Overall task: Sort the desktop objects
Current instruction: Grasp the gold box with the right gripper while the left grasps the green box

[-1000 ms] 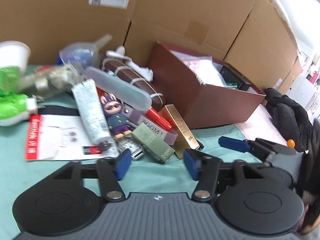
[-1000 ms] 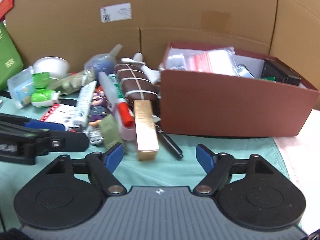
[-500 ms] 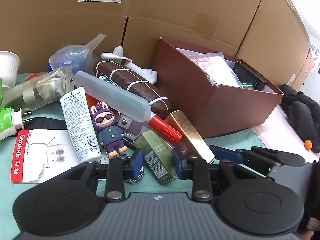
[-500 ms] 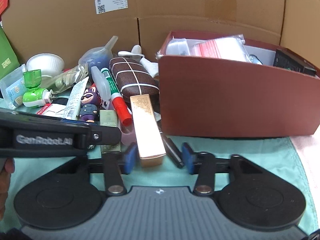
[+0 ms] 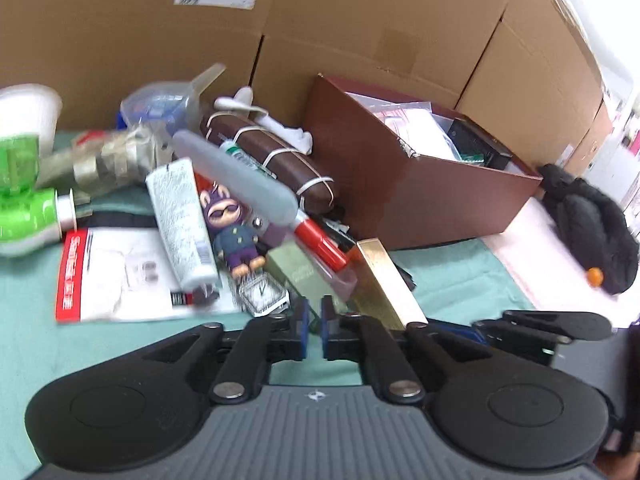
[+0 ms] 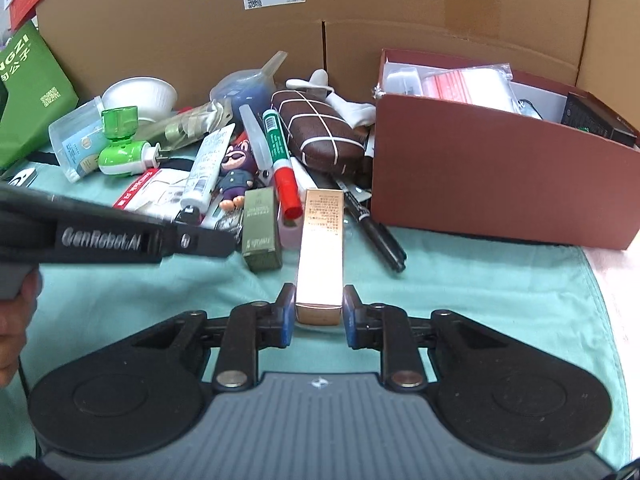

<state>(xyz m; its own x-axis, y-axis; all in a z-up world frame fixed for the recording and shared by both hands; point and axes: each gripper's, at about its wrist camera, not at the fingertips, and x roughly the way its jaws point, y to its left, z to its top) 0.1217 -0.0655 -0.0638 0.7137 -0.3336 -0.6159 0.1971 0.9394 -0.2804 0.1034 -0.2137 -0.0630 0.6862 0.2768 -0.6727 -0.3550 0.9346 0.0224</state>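
Right jaws: right gripper (image 6: 318,316) closing; blue pads flank the near end of the long gold rectangular carton (image 6: 321,248), touching or nearly so.
Left jaws: left gripper (image 5: 314,322) closing to a narrow slit; the near end of the olive-green small carton (image 5: 306,276) sits at that gap, contact unclear through blur.
Gold carton position: flat on the teal cloth (image 6: 480,280), long axis pointing away, just beside the olive carton.
Clutter behind: red-capped green marker (image 6: 280,160), purple rabbit-eared figurine (image 6: 236,172), white squeeze tube (image 6: 206,168), brown case bound with white bands (image 6: 320,128), black pen (image 6: 376,232).
Container: dark red open cardboard box (image 6: 480,184), right of the pile, holding plastic packets.
Backdrop: brown corrugated cardboard wall (image 6: 360,12).
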